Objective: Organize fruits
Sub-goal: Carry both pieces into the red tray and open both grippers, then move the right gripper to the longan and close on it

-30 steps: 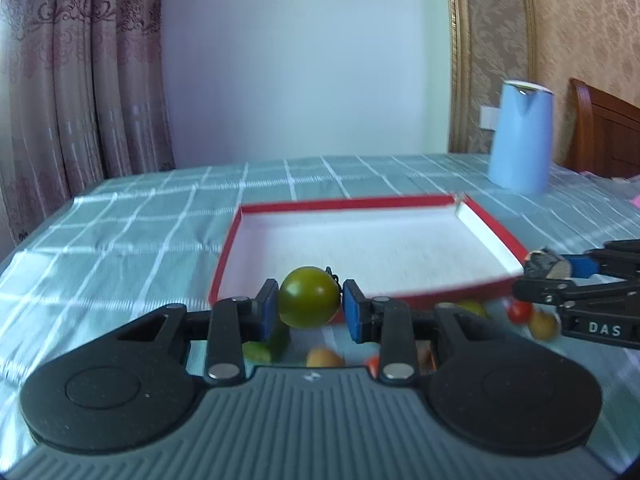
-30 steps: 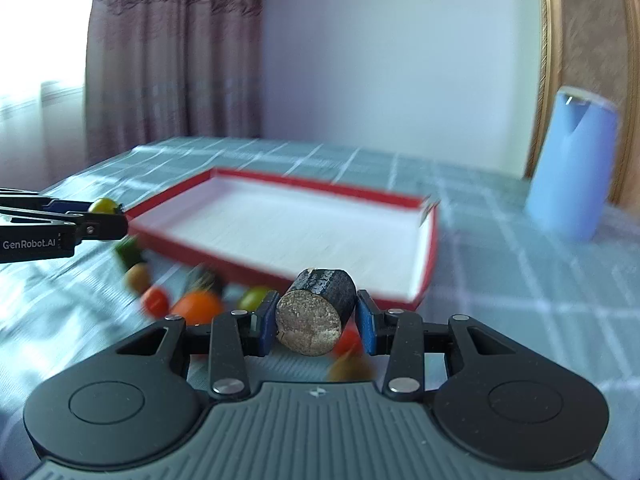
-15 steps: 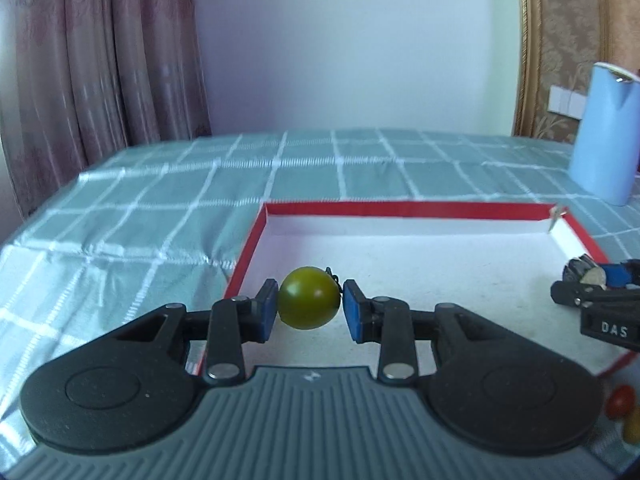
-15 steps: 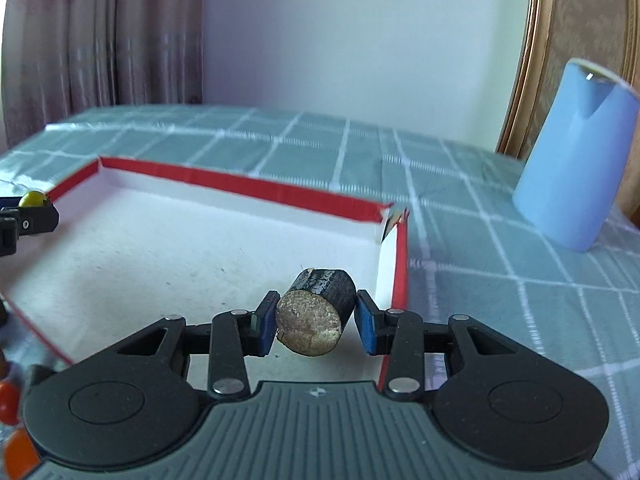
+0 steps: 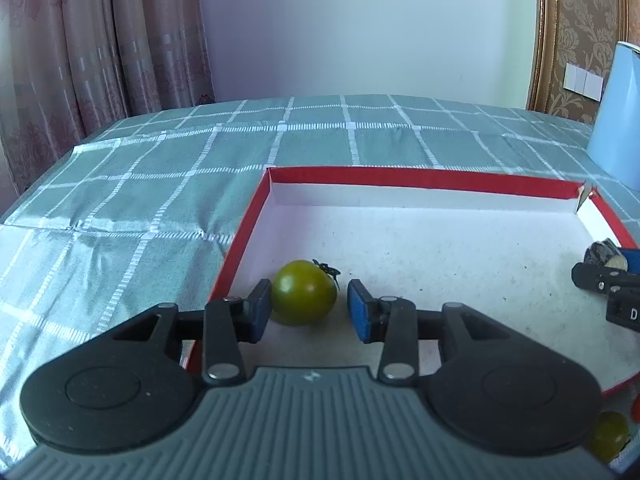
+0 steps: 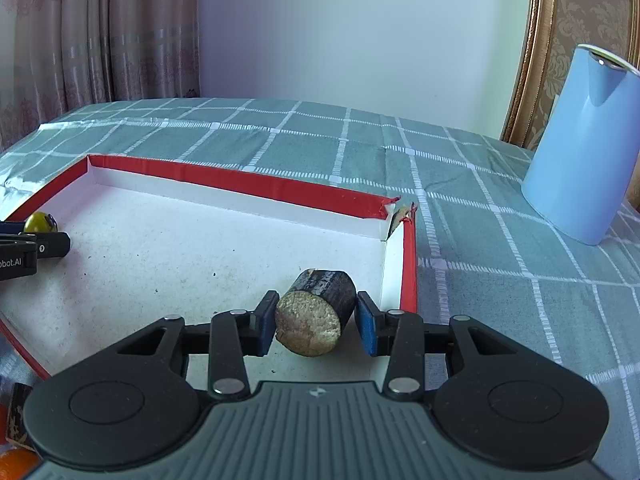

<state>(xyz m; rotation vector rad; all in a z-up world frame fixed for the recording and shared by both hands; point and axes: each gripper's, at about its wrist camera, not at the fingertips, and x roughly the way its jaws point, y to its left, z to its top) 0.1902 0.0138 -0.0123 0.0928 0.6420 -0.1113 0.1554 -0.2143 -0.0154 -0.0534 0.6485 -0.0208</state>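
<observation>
Red-rimmed box (image 5: 420, 178), white floor, on table under green checked cloth (image 5: 160, 184)
Left gripper (image 5: 308, 312): jaws just opened, released; green tomato (image 5: 304, 298) rests on box floor near left wall, left pad touching or just beside it, right pad clear
Right gripper (image 6: 316, 322): jaws just opened, released; dark cut cylinder piece (image 6: 316, 316) lies on box floor near right wall, between pads
Blue jug (image 6: 580, 148): on cloth, right of box
</observation>
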